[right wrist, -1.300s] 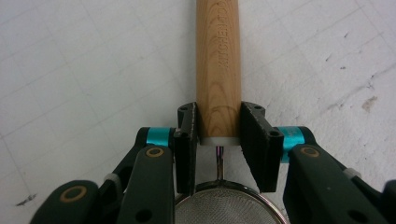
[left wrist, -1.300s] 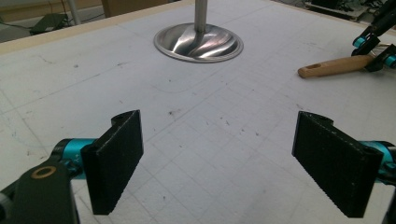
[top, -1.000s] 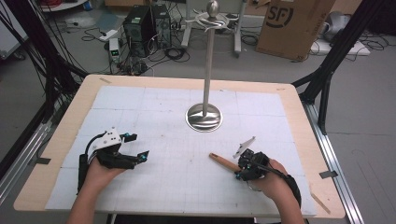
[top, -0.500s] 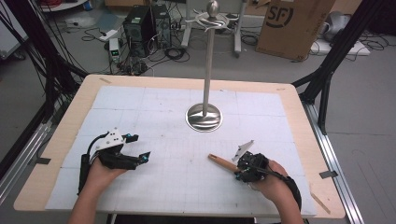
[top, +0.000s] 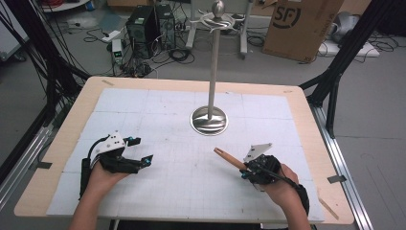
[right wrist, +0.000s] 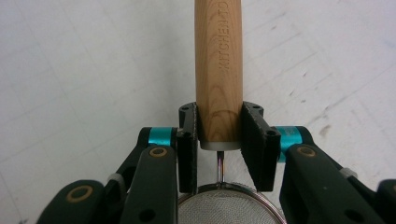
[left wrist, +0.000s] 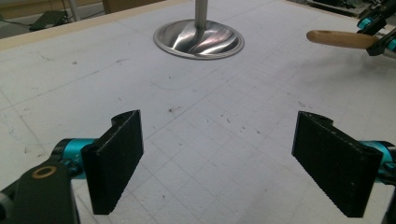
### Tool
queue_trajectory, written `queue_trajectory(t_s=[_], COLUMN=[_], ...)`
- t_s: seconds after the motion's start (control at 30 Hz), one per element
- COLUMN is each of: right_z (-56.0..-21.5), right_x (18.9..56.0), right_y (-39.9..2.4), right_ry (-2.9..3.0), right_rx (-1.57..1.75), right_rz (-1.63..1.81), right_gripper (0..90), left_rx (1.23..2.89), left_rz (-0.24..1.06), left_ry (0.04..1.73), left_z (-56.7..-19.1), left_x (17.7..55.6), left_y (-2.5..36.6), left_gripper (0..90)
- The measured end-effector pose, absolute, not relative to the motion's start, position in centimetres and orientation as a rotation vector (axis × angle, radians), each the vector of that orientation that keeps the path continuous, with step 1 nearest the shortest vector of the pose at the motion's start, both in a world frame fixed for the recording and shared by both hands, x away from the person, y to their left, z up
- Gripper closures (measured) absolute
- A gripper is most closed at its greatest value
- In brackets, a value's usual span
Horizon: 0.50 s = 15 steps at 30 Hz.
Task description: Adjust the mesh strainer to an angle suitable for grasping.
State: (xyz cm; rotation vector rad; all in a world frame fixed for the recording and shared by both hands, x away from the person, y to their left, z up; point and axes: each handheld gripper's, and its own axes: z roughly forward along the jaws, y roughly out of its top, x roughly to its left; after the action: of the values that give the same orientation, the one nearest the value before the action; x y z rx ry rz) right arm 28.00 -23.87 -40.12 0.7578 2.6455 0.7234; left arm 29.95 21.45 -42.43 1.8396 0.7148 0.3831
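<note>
My right gripper (top: 245, 173), near the tabletop's (top: 158, 98) front right corner, is clenched on the wooden handle (right wrist: 218, 70) of a small mesh strainer (right wrist: 224, 207); the handle juts toward the tabletop's centre, while the mesh bowl sits behind the jaws, close to the camera. My left gripper (left wrist: 219, 158), near the front left corner, hangs released, jaws wide apart above bare gridded surface. A metal stand (top: 209, 120) rises near the far-centre region, its round base on the tabletop.

I'm working in what looks like a lab: a gridded worktop (top: 143, 110) inside black frame struts (top: 335, 72), computer towers (top: 151, 24) and tangled cables (top: 95, 31) on the grey floor, a cardboard box (top: 301, 24) behind.
</note>
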Motion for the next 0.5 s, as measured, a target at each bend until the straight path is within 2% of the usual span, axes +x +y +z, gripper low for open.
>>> queue_trajectory(t_s=[0.5], right_z=[-38.4], right_x=[28.2], right_y=[-26.4], right_ry=[2.496], right_rx=[0.82], right_rz=[1.026], right_gripper=[68.7], left_rx=[1.83], left_rz=[0.38], left_ry=[0.701], left_z=[-42.3], left_x=[30.0], left_y=[21.6], left_gripper=[17.1])
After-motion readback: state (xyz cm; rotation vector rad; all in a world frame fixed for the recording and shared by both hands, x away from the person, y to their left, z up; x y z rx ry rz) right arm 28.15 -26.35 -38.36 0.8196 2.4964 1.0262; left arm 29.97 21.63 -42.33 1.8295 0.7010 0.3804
